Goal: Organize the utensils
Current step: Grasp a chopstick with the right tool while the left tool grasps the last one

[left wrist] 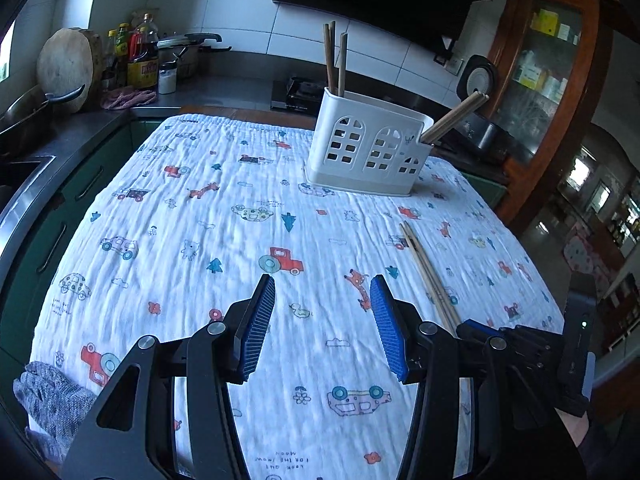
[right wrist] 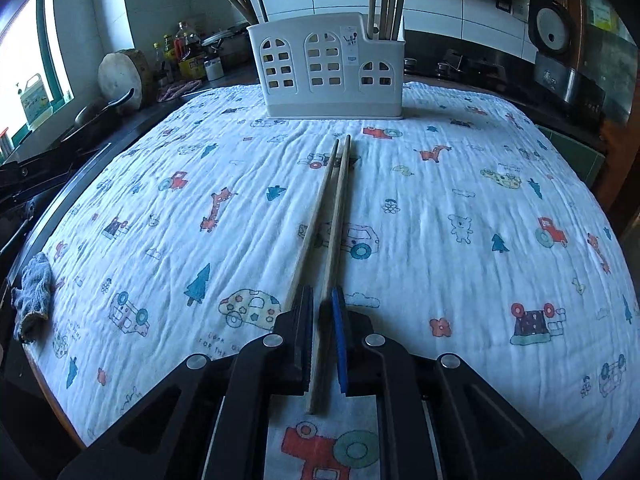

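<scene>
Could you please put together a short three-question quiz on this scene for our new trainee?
1. True or false: the left gripper holds a chopstick.
2. What is the right gripper closed on?
A. a grey rag
B. a pair of chopsticks
C. a spoon
3. Fill in: the white utensil holder stands at the ____ end of the printed tablecloth, seen from the grippers.

Key:
1. False; its jaws are wide apart with nothing between them.
2. B; the pair lies on the cloth, pointing toward the holder.
3. Far; other chopsticks already stand in both of its end compartments.
</scene>
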`<control>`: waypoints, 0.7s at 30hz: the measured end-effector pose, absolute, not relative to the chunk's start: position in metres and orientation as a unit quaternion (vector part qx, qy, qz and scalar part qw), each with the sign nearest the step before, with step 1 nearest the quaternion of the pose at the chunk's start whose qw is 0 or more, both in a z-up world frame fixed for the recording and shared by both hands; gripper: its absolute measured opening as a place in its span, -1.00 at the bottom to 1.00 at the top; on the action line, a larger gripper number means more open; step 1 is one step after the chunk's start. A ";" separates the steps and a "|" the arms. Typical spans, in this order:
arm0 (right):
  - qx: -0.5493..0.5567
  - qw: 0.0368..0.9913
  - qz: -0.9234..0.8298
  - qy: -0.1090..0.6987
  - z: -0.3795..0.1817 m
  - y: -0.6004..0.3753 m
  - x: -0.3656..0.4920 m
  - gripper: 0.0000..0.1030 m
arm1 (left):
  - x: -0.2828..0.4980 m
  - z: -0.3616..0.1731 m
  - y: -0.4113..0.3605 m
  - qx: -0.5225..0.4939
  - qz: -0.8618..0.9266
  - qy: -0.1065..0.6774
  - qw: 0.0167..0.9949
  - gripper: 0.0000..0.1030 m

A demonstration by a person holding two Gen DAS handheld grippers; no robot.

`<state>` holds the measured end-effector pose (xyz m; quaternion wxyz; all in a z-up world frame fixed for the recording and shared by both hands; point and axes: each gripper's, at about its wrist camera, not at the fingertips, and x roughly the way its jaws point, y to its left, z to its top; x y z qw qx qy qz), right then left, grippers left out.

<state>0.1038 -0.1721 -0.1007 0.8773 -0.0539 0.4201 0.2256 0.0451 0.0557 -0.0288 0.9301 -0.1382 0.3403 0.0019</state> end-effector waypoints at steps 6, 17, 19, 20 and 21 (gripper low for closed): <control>-0.063 0.883 0.216 0.412 -0.103 -0.169 0.101 -0.83 | 0.045 -0.034 0.053 -0.140 -0.001 0.346 0.928 -0.03; -0.036 0.894 0.211 0.394 -0.093 -0.184 0.096 -0.87 | 0.045 -0.048 0.019 -0.135 -0.032 0.369 0.919 -0.03; -0.038 0.900 0.209 0.380 -0.085 -0.190 0.091 -0.87 | 0.046 -0.052 0.009 -0.130 -0.039 0.375 0.917 -0.03; -0.039 0.903 0.209 0.374 -0.080 -0.192 0.089 -0.87 | 0.048 -0.055 0.003 -0.127 -0.044 0.379 0.916 -0.03; -0.039 0.906 0.208 0.367 -0.076 -0.195 0.086 -0.87 | 0.049 -0.057 -0.004 -0.126 -0.049 0.382 0.914 -0.03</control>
